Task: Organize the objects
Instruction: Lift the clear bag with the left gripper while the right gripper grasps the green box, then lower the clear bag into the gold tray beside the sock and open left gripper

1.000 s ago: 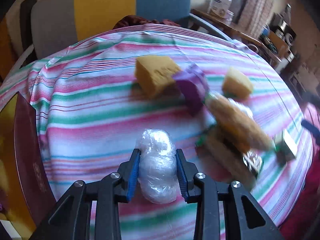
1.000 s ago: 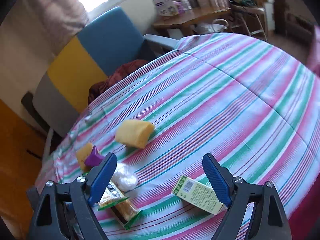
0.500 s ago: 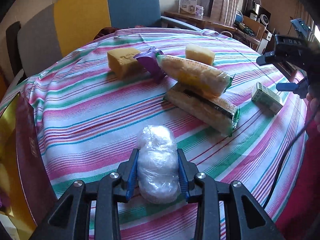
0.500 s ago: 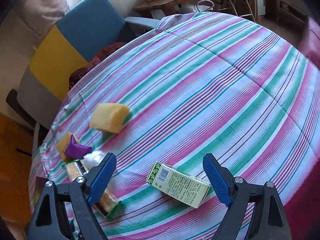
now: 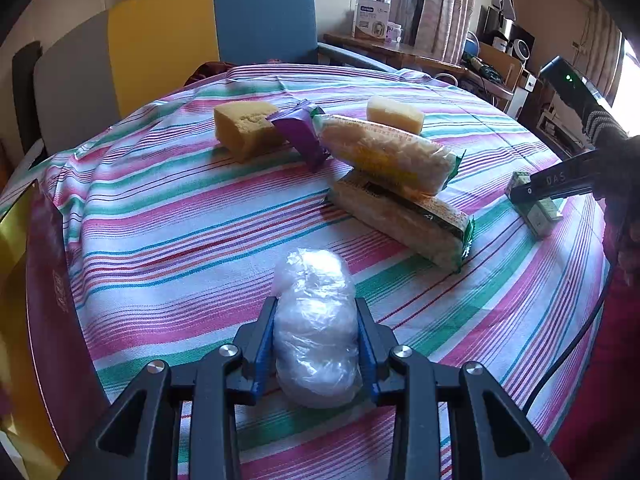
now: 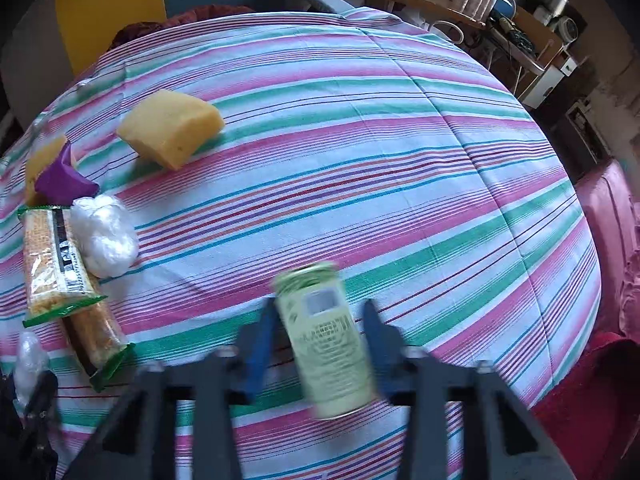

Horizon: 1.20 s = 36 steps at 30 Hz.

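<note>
My left gripper (image 5: 316, 308) is shut on a white bundle in clear plastic (image 5: 312, 272), low over the striped tablecloth (image 5: 180, 220) near its front edge. In the right wrist view that gripper and bundle (image 6: 28, 356) show at the lower left. My right gripper (image 6: 320, 312) points steeply down, its jaws closing on a blurred green box (image 6: 324, 340), pads at its sides. From the left wrist view the right gripper (image 5: 520, 192) sits on the green box (image 5: 540, 216) at the table's right edge. A hand holds it there.
Two cracker packs (image 5: 384, 152) (image 5: 404, 216) lie crossed mid-table beside a purple packet (image 5: 300, 132), two yellow sponges (image 5: 244, 128) (image 5: 394, 114) and a second plastic bundle (image 6: 106, 236). A dark red board (image 5: 48, 280) stands at the left; a colourful chair (image 5: 160, 40) is behind.
The right gripper came down over the green box and its wide jaws closed in on it. The left gripper first swung with its bundle, then held still.
</note>
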Each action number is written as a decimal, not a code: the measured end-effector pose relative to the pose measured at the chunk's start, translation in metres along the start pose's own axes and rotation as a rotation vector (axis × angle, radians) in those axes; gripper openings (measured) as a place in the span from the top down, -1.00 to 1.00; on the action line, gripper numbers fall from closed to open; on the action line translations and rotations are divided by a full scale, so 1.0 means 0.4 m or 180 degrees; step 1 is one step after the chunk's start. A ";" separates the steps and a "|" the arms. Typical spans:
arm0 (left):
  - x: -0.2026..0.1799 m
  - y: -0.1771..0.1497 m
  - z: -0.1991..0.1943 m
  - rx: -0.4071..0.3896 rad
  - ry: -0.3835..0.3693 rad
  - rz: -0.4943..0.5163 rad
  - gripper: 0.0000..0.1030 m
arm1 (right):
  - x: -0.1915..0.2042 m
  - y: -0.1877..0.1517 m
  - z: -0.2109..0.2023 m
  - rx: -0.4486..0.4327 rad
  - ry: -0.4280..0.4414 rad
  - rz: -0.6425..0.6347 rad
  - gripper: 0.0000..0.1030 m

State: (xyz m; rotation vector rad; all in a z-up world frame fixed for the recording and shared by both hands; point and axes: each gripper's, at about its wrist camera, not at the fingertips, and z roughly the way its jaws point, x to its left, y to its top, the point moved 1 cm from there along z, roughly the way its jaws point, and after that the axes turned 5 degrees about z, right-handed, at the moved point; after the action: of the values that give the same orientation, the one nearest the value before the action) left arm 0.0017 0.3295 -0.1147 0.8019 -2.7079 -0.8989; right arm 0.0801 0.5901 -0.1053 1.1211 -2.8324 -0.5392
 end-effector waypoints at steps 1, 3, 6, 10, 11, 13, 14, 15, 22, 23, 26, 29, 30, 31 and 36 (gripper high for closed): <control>0.000 -0.002 0.000 -0.0012 0.0005 -0.0005 0.31 | 0.001 -0.001 0.003 0.0004 0.0004 -0.0023 0.43; -0.003 -0.004 -0.001 -0.0038 0.0021 0.0000 0.30 | 0.014 -0.002 0.000 -0.0017 0.0127 -0.0073 0.43; -0.002 -0.004 -0.001 -0.0052 0.0018 0.0008 0.30 | 0.031 -0.002 -0.005 -0.0042 0.0326 -0.0121 0.43; -0.007 -0.005 -0.001 -0.0062 0.0035 0.0051 0.30 | 0.040 -0.002 0.006 0.0017 0.0467 -0.0153 0.42; -0.008 -0.005 -0.001 -0.0058 0.0041 0.0062 0.30 | 0.043 0.000 0.007 0.0025 0.0480 -0.0157 0.42; -0.005 -0.003 -0.002 -0.0037 0.0024 0.0059 0.31 | 0.039 0.001 0.010 0.0046 0.0506 -0.0133 0.42; -0.002 -0.001 -0.003 -0.0010 0.0010 0.0023 0.32 | 0.036 0.001 0.012 0.0056 0.0522 -0.0120 0.42; 0.004 0.001 -0.008 0.0031 -0.0005 -0.0051 0.33 | 0.033 0.004 0.018 0.0087 0.0535 -0.0111 0.41; 0.005 0.002 -0.104 -0.0124 -0.0249 -0.0182 0.33 | 0.027 0.005 0.027 0.0083 0.0482 -0.0148 0.42; 0.007 0.007 -0.125 -0.0169 -0.0293 -0.0195 0.33 | 0.027 0.005 0.027 0.0074 0.0465 -0.0165 0.42; 0.052 0.031 -0.193 -0.0278 -0.0380 -0.0375 0.33 | 0.028 0.002 0.027 0.0044 0.0414 -0.0230 0.42; 0.148 0.045 -0.241 -0.0270 -0.0350 -0.0635 0.33 | 0.024 0.002 0.027 0.0028 0.0390 -0.0252 0.42; 0.186 0.045 -0.249 -0.0241 -0.0323 -0.0730 0.33 | 0.023 0.002 0.027 0.0024 0.0385 -0.0256 0.42; 0.240 0.045 -0.258 -0.0192 -0.0269 -0.0858 0.33 | 0.024 0.002 0.027 0.0020 0.0375 -0.0265 0.42; 0.517 0.000 -0.262 0.0111 0.0102 -0.1465 0.33 | 0.028 -0.001 0.025 -0.0009 0.0310 -0.0334 0.42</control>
State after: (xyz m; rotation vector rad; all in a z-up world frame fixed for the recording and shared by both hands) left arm -0.1376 0.1644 -0.0308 1.4708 -2.5575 -0.9087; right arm 0.0705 0.5852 -0.1158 1.2645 -2.7021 -0.4804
